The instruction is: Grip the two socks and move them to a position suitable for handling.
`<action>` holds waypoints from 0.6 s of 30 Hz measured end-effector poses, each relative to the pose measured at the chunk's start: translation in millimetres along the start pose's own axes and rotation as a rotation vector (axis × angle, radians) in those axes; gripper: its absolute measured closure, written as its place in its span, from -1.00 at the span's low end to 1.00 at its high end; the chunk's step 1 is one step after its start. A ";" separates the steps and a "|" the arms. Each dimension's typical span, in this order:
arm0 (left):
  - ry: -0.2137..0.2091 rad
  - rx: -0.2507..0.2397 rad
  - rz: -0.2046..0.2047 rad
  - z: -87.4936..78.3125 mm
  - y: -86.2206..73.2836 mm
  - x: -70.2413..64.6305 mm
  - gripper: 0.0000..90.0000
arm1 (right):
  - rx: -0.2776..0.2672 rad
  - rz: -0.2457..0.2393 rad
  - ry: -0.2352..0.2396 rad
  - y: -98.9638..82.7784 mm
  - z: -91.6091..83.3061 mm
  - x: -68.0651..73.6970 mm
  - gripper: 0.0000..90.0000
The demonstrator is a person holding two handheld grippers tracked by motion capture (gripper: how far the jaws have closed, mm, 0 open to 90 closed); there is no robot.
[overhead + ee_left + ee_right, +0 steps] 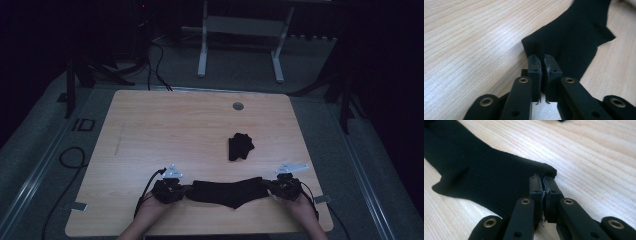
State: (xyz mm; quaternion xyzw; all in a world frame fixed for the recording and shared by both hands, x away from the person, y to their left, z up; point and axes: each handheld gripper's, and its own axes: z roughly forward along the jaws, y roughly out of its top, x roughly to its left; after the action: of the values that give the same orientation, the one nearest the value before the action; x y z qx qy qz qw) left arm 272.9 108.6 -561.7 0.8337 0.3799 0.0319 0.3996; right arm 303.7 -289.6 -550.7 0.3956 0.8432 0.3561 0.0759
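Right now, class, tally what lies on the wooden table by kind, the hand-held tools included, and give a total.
Black socks: 2, one stretched flat, one bunched up
Hand-held tools: 2, left tool, right tool
Grey round discs set in the tabletop: 1
Total: 5

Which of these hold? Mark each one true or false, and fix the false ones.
1. Both tongs are shut on the stretched black sock, the left tongs at one end and the right tongs at the other. True.
2. The bunched black sock lies beyond the stretched one. True.
3. The stretched black sock hangs off the table's edge. False: it lies on the wooden top.
4. A red cloth sits near the table's far edge. False: a small grey round cap sits there.
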 end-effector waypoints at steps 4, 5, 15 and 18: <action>0.038 -0.007 -0.008 -6.3 -1.1 2.3 0.37 | 0.004 0.002 0.003 -1.5 -1.3 -1.9 0.67; 0.038 -0.007 -0.008 -6.3 -1.1 2.3 0.25 | 0.004 0.002 0.003 -1.5 -1.3 -1.9 0.67; 0.033 -0.089 -0.008 -23.6 6.5 -2.9 0.57 | -0.061 -0.021 0.010 12.6 -14.6 9.8 0.79; 0.011 -0.065 0.027 -14.5 12.2 -9.9 0.79 | -0.038 -0.041 0.010 14.0 -5.4 14.1 0.88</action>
State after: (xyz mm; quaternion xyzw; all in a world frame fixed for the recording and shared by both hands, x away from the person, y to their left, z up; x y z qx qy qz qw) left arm 268.1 106.6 -541.0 0.8251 0.3694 0.0543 0.4240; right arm 300.5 -276.4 -535.3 0.3752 0.8445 0.3722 0.0865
